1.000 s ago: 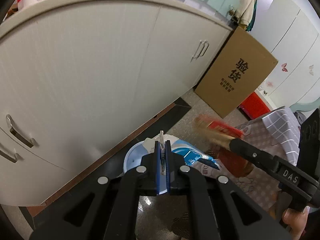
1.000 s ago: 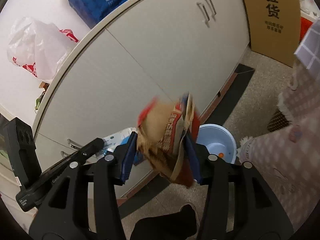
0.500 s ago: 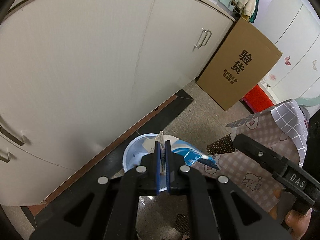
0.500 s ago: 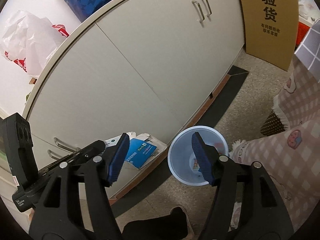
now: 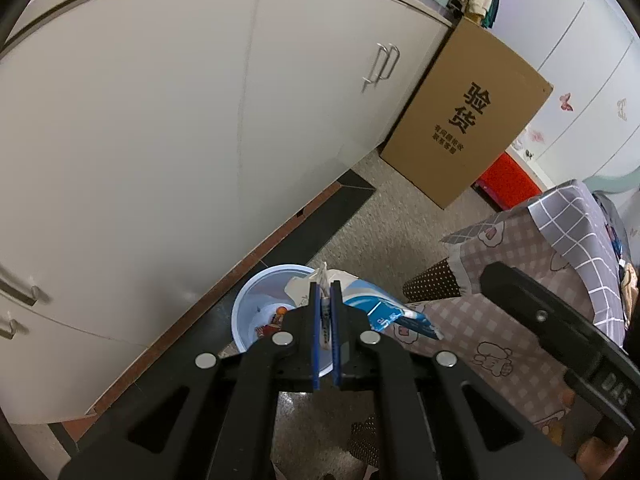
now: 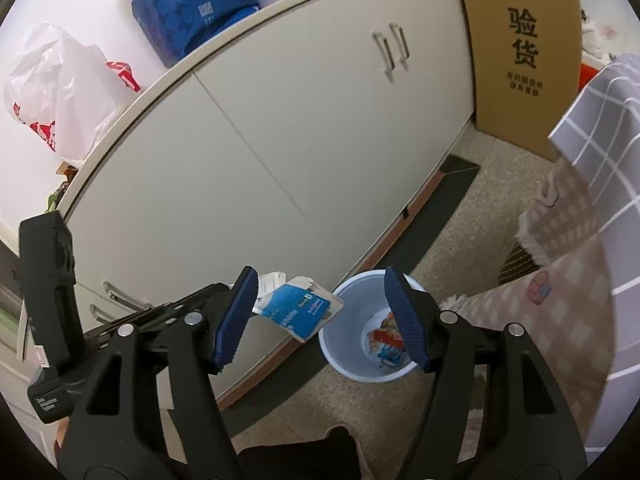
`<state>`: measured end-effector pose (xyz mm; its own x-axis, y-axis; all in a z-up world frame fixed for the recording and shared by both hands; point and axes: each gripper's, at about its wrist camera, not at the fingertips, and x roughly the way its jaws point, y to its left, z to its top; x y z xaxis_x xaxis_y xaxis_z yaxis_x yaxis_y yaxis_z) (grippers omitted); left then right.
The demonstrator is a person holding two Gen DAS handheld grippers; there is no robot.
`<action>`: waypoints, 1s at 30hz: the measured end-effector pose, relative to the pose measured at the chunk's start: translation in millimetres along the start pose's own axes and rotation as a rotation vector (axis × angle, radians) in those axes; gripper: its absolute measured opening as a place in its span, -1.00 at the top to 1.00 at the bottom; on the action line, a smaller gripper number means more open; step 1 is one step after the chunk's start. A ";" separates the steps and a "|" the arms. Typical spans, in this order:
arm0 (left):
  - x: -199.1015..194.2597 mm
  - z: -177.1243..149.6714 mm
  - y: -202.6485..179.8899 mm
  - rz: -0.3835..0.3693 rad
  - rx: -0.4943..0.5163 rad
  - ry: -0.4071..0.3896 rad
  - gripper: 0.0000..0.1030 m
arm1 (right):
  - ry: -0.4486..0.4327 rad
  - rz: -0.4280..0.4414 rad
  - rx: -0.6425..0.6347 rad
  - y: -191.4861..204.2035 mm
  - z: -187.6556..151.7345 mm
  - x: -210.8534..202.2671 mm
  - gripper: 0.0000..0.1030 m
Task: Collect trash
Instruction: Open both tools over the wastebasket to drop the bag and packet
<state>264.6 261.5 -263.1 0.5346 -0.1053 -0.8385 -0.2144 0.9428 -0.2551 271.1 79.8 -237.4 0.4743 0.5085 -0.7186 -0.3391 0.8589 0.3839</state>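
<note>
Holding a blue-and-white wrapper (image 5: 376, 306) pinched flat between its narrow blue pads, my left hand-held gripper (image 5: 326, 300) sits at the lower middle of the left wrist frame, right over the rim of the pale blue bin (image 5: 256, 300). The wrapper fans out to the right of the pads, and its crumpled white end pokes up above them. In the right wrist frame the same wrapper (image 6: 298, 308) shows at lower centre, just left of the bin (image 6: 344, 344).

My right hand-held gripper (image 6: 320, 316) is spread wide and grips nothing; the bin shows between its pads at the lower middle of that frame. Red, orange and blue scraps of trash (image 6: 386, 340) lie in the bottom of the bin, which stands on the speckled floor (image 6: 472, 224) beside the dark plinth of the white cabinet (image 6: 304, 128). A brown cardboard box (image 6: 520, 48) with black characters leans at the upper right, and a checked cloth (image 6: 596, 120) hangs at the right edge.
</note>
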 end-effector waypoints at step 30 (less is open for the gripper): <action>-74.8 10.5 -65.6 -0.024 -0.014 -0.099 -0.14 | -0.191 0.027 0.089 -23.1 11.2 -99.8 -0.30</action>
<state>247.3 210.8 -178.7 0.6173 -0.0954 -0.7809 -0.2115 0.9360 -0.2815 240.7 10.0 -168.0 0.6142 0.5262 -0.5882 -0.2841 0.8427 0.4573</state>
